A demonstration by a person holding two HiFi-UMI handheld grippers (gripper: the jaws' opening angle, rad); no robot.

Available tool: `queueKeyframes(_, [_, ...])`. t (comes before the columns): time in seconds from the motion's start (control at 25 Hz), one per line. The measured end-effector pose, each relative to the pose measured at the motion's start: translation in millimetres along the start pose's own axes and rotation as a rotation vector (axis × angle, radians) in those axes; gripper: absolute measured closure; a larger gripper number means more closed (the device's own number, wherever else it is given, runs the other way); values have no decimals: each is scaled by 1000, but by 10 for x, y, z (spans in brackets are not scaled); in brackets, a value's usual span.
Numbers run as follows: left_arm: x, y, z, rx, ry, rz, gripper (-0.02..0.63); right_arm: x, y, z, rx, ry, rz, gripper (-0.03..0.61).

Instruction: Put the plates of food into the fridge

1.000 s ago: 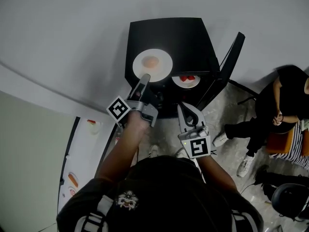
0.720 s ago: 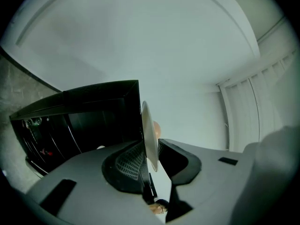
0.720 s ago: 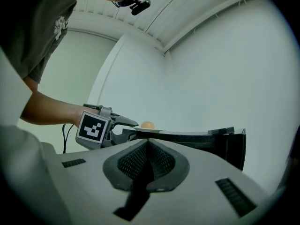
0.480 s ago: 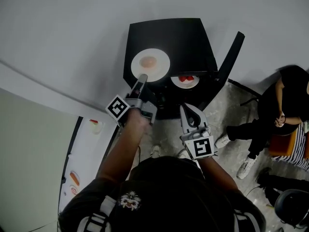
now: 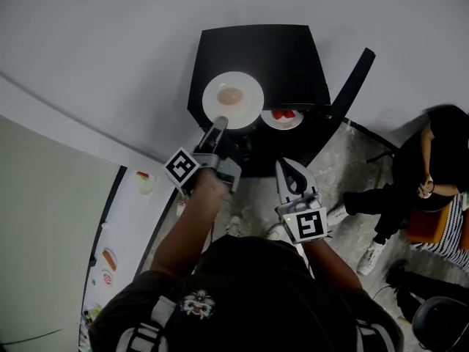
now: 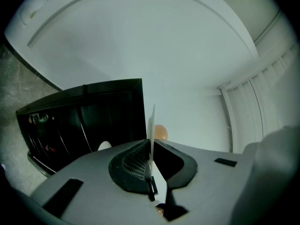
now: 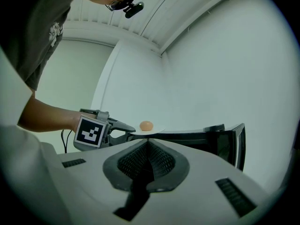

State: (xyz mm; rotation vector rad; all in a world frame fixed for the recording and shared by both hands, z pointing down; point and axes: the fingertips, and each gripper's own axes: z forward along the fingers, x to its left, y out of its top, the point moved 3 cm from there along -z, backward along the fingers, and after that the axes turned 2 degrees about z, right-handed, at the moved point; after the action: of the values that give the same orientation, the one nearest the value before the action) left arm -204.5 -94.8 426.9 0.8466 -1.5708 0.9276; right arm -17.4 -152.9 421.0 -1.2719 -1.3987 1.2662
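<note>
Your left tongs (image 5: 219,125) just clenched onto the plate (image 5: 233,100) at its near rim, plate level at the fridge (image 5: 278,50) top's front-left corner, door (image 5: 353,78) open rightward, right tongs (image 5: 287,169) clenched empty.

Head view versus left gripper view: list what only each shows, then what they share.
Head view only: the right gripper and a seated person. Left gripper view only: the left gripper seen close up, its jaws just closed on the rim of the white plate, seen edge-on. Both: that plate, its orange food, the black fridge.
</note>
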Motion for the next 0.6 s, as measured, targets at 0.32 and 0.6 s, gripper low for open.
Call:
queueKeyframes(0.32, [13,-269,-423,-23,-2,-29,577,-21,-108,-140,24,16,20,552])
queueKeyframes(0.6, [91,-542,-858,-16,6,-85,577,-24,-123,-182,30,31,32,552])
